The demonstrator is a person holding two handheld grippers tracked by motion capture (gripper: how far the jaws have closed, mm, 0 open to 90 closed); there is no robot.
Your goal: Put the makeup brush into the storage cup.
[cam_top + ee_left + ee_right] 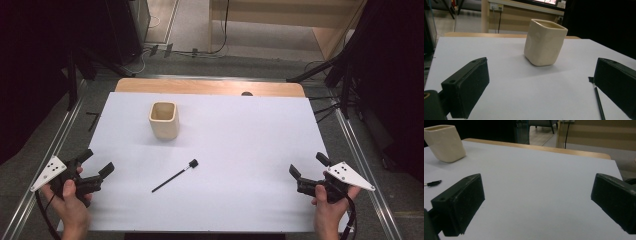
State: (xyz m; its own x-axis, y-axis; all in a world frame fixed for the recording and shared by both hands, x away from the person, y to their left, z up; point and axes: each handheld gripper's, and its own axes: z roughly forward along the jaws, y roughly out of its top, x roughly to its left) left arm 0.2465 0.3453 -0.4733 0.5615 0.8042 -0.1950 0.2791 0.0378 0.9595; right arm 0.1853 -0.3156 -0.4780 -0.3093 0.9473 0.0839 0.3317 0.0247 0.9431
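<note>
Both grippers idle at the near edge of the desk (250, 210) — left gripper (95, 162) by the near-left corner, right gripper (307, 167) by the near-right corner, jaws on both spread wide with nothing between them.

Work items: a thin black brush (175, 177) lying flat on the white sheet, roughly centre and towards the near edge, blocky head pointing to the far right, handle tip to the near left. A cream square cup (164, 119) stands upright left of centre, nearer the far edge, well apart from the brush.

Handling, my read: brush is light and stiff, but the handle is very slim and lies flush on the sheet — easy to roll or skid away under a pad. Best grip is probably mid-handle, jaws across the shaft, coming straight down. Cup looks ceramic or similar: rigid, smooth, likely slippery, would chip if knocked. It is empty and may tip; take it by two opposite flat walls, or hold it steady with one gripper.
</note>
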